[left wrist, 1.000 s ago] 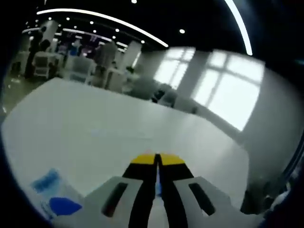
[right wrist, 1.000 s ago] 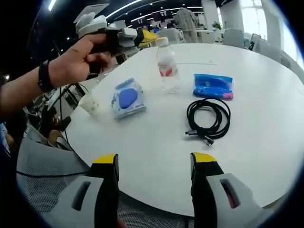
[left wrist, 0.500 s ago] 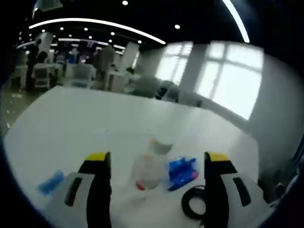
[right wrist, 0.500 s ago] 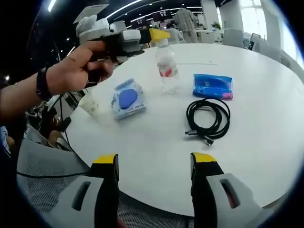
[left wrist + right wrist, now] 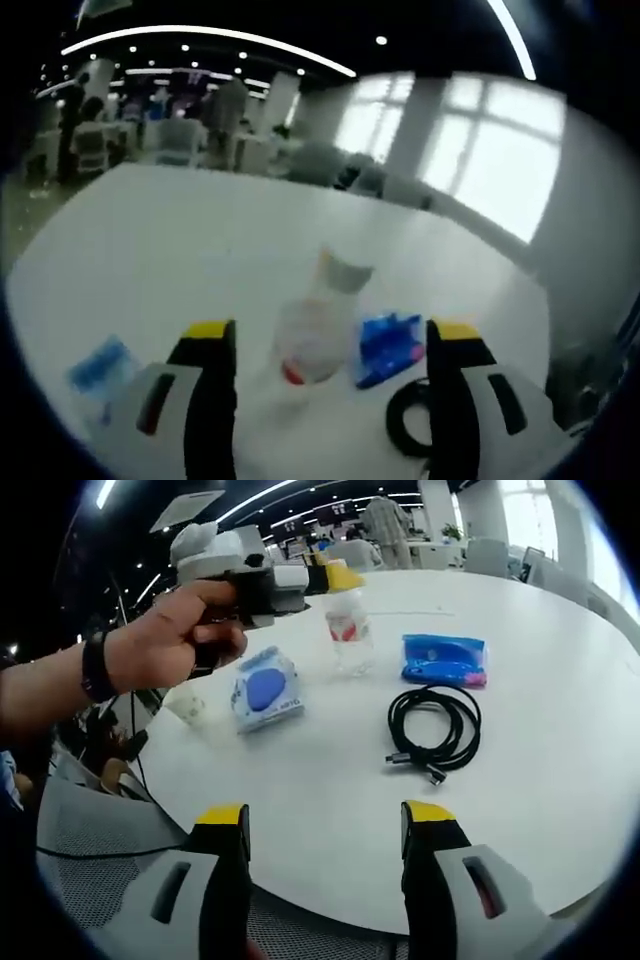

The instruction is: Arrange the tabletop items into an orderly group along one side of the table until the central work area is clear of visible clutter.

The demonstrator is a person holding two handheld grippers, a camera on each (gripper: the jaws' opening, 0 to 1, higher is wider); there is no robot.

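Reaching over the white table (image 5: 560,780), a hand (image 5: 170,640) levels the left gripper (image 5: 325,345), jaws spread wide around the clear bottle (image 5: 315,335), right gripper (image 5: 322,825) hanging released above the near rim, black cable (image 5: 435,725) coiled mid-table, bare surface around it.

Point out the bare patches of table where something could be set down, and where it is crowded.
Bare table lies right of the coiled black cable, and between the cable and the near edge by the right gripper. The far half beyond the bottle is bare. Crowded: cup, wipes pack, bottle and blue packet under the left gripper.
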